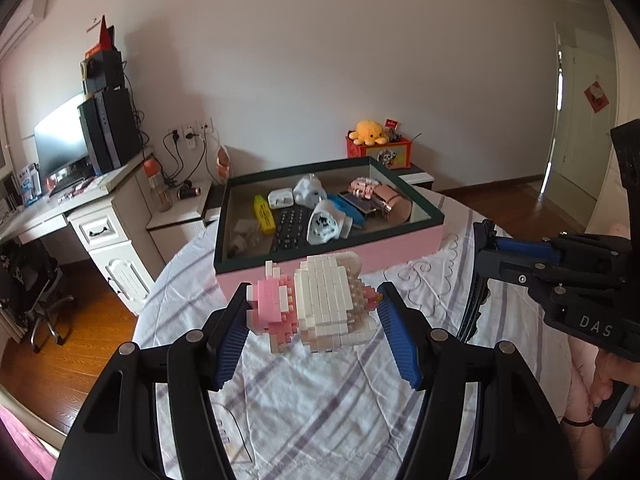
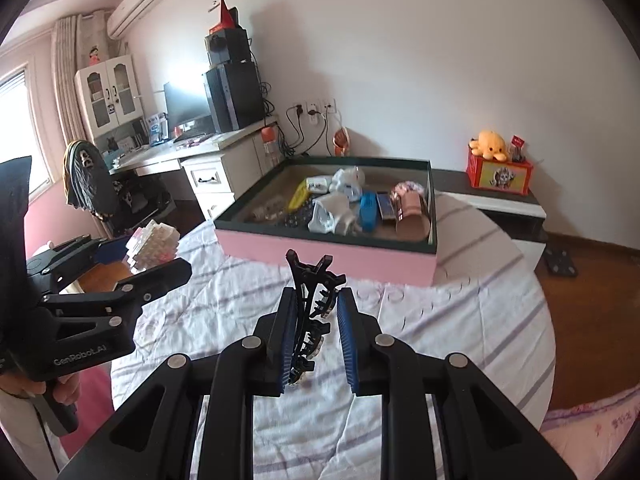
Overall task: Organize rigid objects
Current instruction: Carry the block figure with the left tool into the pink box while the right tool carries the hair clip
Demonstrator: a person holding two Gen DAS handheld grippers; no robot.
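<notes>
On the round table (image 1: 320, 400), covered by a white cloth with lilac stripes, sits one shallow pink box with a dark green rim (image 1: 332, 258), holding a jumble of small items: two white travel adapters (image 1: 326, 226), one yellow oblong pack (image 1: 264, 216), one blue flat case (image 1: 354, 210), one dark keypad-like slab (image 1: 288, 232), one pink cylindrical bundle (image 1: 394, 204); smaller pieces cannot be counted. Two grippers are in view. Left gripper (image 1: 314, 306): fingers roughly half spread, blue ribbed pads (image 1: 230, 346) pressed on either side of one pink-and-white building-block figure (image 1: 316, 304), held clear above the cloth, just in front of the box's near wall. Right gripper (image 2: 316, 316): fingers nearly closed, clamping one black toothed plastic hair claw (image 2: 314, 300), which stands upright between the pads, its prongs projecting past the fingertips toward the box. Both held items are outside the box, near its front edge. One yellow plush octopus (image 2: 490, 144) sits on one red printed box (image 2: 500, 176) on a low shelf beyond the table.
</notes>
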